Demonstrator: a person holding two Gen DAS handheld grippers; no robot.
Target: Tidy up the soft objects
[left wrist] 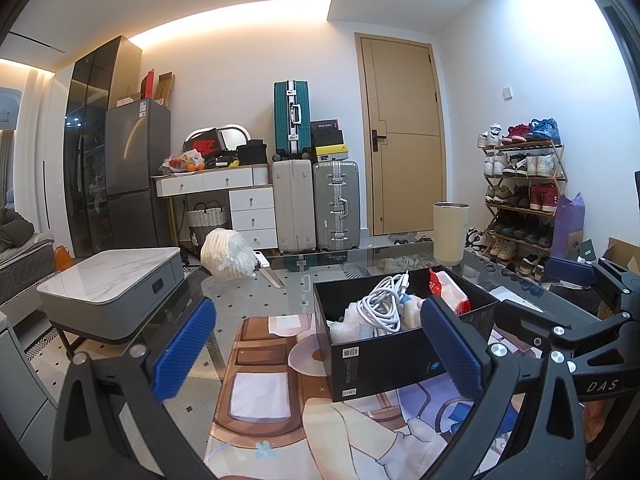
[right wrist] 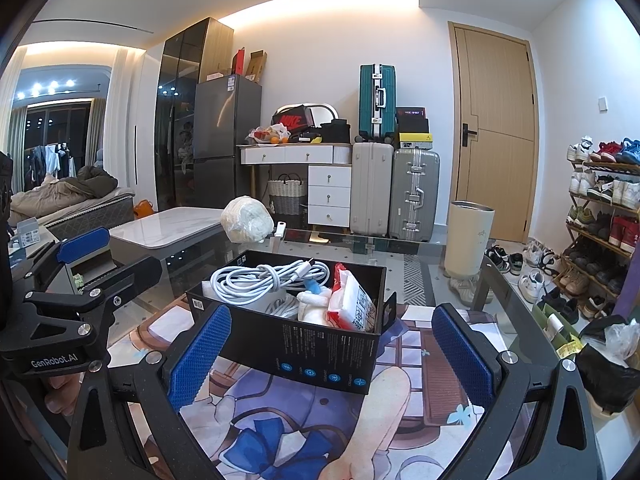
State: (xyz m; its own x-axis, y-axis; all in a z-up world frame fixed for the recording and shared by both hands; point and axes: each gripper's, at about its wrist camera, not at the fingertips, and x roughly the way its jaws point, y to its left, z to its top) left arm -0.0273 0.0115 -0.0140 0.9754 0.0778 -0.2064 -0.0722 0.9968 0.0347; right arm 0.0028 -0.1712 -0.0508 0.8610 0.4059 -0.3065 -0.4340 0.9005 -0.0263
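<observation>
A black box (left wrist: 384, 364) (right wrist: 320, 348) stands on the anime desk mat (left wrist: 288, 432) (right wrist: 304, 432). It holds a coiled white cable (left wrist: 384, 300) (right wrist: 264, 278), a red and white tissue pack (left wrist: 448, 286) (right wrist: 352, 304), a small white plush (right wrist: 316, 300) and crumpled plastic wrap (left wrist: 348, 326). My left gripper (left wrist: 320, 352) is open and empty, low over the mat, just left of the box. My right gripper (right wrist: 332, 352) is open and empty, straddling the box's near wall. A white bundle in clear plastic (left wrist: 228, 254) (right wrist: 246, 220) lies at the table's far edge.
A cream tumbler (left wrist: 450, 234) (right wrist: 468, 240) stands on the glass table, right of the box. A white stick-like item (left wrist: 262, 260) lies by the bundle. A grey marble-top side table (left wrist: 112, 288) stands left. Shoe rack (left wrist: 520, 200) right, and suitcases (left wrist: 312, 204) behind.
</observation>
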